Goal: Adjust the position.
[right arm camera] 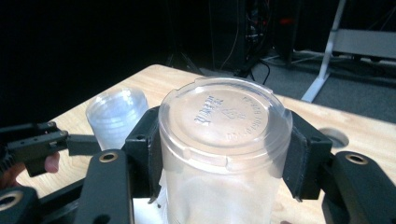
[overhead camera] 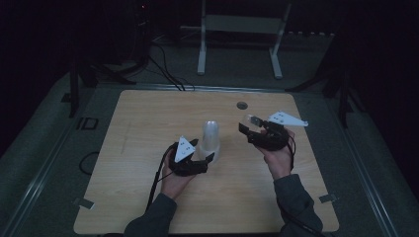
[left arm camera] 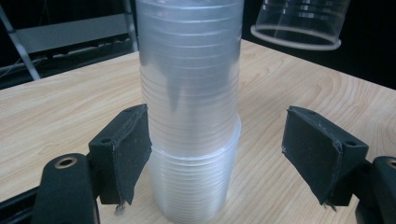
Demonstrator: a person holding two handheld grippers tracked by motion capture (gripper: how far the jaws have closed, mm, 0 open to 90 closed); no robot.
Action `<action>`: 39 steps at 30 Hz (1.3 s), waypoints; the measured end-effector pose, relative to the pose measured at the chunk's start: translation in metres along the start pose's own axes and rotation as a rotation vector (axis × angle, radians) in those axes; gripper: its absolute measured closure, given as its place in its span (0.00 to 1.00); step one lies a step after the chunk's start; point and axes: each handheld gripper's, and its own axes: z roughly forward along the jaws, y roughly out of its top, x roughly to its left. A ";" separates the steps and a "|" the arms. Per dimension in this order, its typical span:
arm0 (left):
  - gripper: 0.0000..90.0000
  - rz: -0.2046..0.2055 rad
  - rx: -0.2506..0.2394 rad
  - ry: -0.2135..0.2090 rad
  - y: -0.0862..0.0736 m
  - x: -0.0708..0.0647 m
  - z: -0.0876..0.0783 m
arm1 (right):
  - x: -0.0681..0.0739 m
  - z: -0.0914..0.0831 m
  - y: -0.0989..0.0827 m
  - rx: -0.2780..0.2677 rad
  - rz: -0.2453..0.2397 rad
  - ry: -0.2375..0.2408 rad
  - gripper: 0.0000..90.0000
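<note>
The left gripper's (overhead camera: 206, 159) fingers (left arm camera: 133, 149) stand on either side of the stack of clear cups (left arm camera: 189, 93), low down; one pad touches its wall, the other stands clear, so they are not clamped yet. The stack stands upright at the middle of the worktop (overhead camera: 148, 118). The right gripper's (overhead camera: 249, 129) fingers (right arm camera: 299, 154) grasp a single clear cup (right arm camera: 224, 126), seemingly bottom-up, held off the worktop right of the stack.

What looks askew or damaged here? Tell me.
Nothing stands out. The stack of clear cups stands upright and intact on the table, and the single cup clamped in the right gripper shows no cracks or dents.
</note>
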 end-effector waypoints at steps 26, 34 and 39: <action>0.26 0.094 -0.025 -0.130 0.008 -0.048 0.008 | 0.015 -0.001 -0.059 0.004 0.146 0.023 0.44; 0.22 0.130 -0.007 -0.131 0.004 -0.061 0.019 | 0.016 -0.003 -0.065 -0.003 0.184 0.046 0.44; 0.19 0.132 0.015 -0.128 0.001 -0.065 0.025 | 0.014 -0.004 -0.071 -0.010 0.233 0.079 0.44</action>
